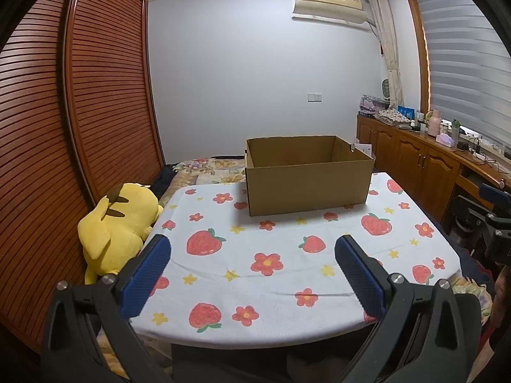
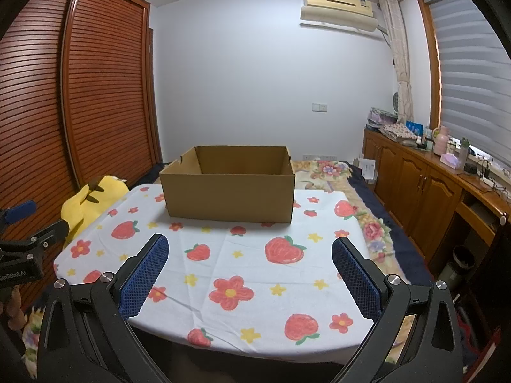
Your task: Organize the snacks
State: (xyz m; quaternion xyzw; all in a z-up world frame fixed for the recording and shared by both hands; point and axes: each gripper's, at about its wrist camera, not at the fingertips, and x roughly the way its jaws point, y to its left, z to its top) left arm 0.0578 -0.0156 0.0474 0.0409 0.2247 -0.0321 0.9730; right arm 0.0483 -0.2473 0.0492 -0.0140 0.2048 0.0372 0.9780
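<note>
An open brown cardboard box stands at the far side of a table covered with a white strawberry-and-flower cloth. No snacks show in either view, and the box floor is hidden by its walls. My left gripper hovers open over the near part of the cloth, nothing between its blue pads. My right gripper is open in the same way, with nothing in it. Each gripper shows at the edge of the other's view: the right gripper and the left gripper.
A yellow plush toy lies left of the table, against a slatted wooden wardrobe. A bed with a floral quilt is behind the table. Wooden cabinets with bottles and clutter run along the right wall.
</note>
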